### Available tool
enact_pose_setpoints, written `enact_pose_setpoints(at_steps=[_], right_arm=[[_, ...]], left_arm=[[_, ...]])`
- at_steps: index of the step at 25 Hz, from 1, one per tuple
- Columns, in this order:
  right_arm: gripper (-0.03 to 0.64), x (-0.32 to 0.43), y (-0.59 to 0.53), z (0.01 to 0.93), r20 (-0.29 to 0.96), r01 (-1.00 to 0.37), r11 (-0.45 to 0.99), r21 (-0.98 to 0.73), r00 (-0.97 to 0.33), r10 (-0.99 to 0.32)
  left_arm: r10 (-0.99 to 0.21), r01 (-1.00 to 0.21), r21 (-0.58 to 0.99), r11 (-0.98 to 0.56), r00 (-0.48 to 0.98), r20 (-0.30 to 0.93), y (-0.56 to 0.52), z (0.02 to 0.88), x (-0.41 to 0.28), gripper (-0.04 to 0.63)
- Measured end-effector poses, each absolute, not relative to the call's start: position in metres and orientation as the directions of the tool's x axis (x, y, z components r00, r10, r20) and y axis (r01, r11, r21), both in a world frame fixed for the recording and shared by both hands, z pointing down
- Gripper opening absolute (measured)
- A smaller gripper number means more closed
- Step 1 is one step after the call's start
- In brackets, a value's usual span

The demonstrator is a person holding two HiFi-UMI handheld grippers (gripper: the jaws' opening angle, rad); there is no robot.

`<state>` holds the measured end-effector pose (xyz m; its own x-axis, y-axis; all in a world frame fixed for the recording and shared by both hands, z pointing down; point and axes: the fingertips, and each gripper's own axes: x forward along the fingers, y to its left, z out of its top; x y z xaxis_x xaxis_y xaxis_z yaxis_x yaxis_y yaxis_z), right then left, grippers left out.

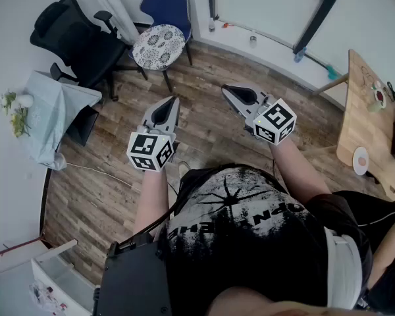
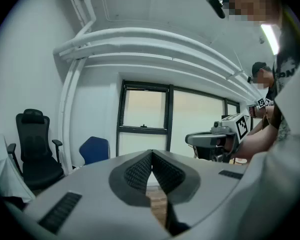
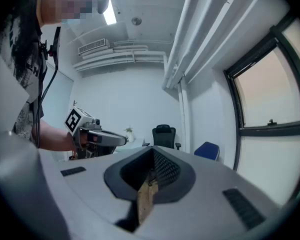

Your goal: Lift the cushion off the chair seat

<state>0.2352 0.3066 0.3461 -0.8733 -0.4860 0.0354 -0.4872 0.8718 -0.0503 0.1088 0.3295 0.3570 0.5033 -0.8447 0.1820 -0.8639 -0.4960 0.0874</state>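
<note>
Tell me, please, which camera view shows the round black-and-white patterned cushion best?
The head view: the round black-and-white patterned cushion lies fully visible on the blue chair. The left and right gripper views show only that chair's blue backrest; the cushion is out of sight.

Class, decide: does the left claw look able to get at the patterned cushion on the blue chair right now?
Likely yes, after a step closer. The left claw, shut and empty, is held short of the cushion, with only open floor between them.

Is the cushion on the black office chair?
No, the cushion lies on the blue chair, with the black chair beside it.
</note>
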Motion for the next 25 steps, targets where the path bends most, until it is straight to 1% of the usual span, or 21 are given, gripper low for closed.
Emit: enact_pose_setpoints(at_steps=[5,15,25], right_arm=[[0.017,0.237,0.301,0.344,0.016,-0.475,0.874,-0.101,-0.879,-0.476],[0.017,0.234,0.297,0.337,-0.011,-0.446,0.887,-0.117,-0.893,-0.450],[0.017,0.216,0.298,0.353,0.018,-0.402,0.909,-0.107,-0.915,-0.403]], left_arm=[[-0.852,-0.870,0.065,-0.489,0.493,0.178,0.326,0.356,0.111,0.012],[-0.863,-0.879,0.071,-0.471,0.476,0.173,0.324,0.360,0.109,0.012],[-0.889,-0.908,0.093,-0.410,0.420,0.181,0.331,0.379,0.089,0.012]])
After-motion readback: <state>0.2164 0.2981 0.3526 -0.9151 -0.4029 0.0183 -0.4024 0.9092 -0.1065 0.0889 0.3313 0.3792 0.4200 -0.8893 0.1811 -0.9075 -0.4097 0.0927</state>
